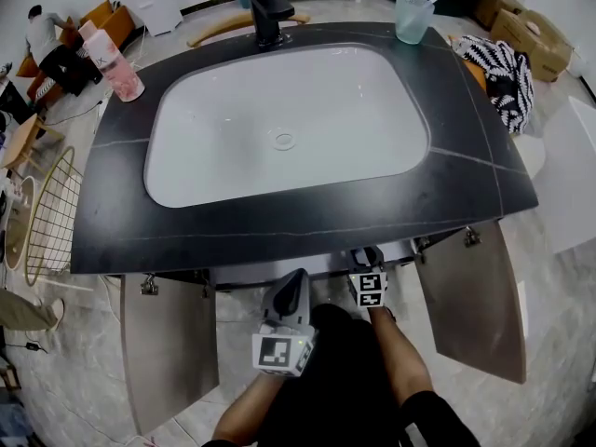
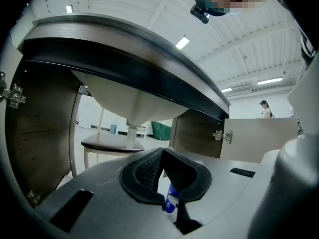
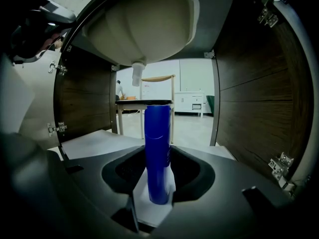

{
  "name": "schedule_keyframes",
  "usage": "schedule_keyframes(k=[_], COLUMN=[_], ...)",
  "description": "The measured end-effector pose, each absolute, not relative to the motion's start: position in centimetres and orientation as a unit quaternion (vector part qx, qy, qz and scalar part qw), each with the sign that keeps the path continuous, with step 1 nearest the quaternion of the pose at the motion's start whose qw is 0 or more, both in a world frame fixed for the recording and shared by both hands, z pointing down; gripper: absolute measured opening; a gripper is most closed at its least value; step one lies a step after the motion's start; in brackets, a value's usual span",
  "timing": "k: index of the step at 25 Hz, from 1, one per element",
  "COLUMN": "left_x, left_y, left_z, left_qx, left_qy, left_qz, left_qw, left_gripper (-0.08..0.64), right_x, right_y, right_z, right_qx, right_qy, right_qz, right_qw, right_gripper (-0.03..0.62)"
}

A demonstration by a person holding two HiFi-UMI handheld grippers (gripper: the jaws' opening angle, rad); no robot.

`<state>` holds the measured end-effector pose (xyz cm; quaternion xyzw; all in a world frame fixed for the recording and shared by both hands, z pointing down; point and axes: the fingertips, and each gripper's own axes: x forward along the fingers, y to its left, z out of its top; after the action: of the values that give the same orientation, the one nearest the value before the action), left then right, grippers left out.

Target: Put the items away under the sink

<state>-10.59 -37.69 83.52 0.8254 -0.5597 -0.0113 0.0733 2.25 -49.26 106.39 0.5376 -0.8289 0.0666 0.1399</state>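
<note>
A tall blue bottle [image 3: 158,128] stands upright on the white cabinet floor [image 3: 94,141] under the sink. My right gripper [image 3: 157,158] is shut on it, one jaw against each side. In the head view the right gripper [image 1: 365,259] reaches under the counter's front edge [image 1: 279,240]. My left gripper [image 1: 292,291] hangs just left of it and further back. In the left gripper view, the left gripper [image 2: 162,154] has its tips together. A blue and white bit [image 2: 172,201] shows low in the gap; I cannot tell what it is.
Both cabinet doors stand open, the left door [image 1: 170,343] and the right door [image 1: 475,296]. The basin's underside and drain pipe [image 3: 138,73] hang above the bottle. On the counter are a pink bottle [image 1: 114,63], a cup with a toothbrush [image 1: 414,17] and a black faucet [image 1: 268,7].
</note>
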Motion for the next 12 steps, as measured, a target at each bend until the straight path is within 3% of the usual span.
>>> schedule_keyframes(k=[12], left_x=[-11.14], left_y=[-36.72], left_z=[82.69], left_qx=[0.821], left_qy=[-0.564], left_qz=[-0.032], left_qw=[0.084], left_gripper=[0.015], right_x=[2.54], right_y=[-49.21], right_z=[106.56], right_qx=[0.547], right_qy=[-0.818], right_qz=[0.078], right_qw=[0.162], right_gripper=[0.163])
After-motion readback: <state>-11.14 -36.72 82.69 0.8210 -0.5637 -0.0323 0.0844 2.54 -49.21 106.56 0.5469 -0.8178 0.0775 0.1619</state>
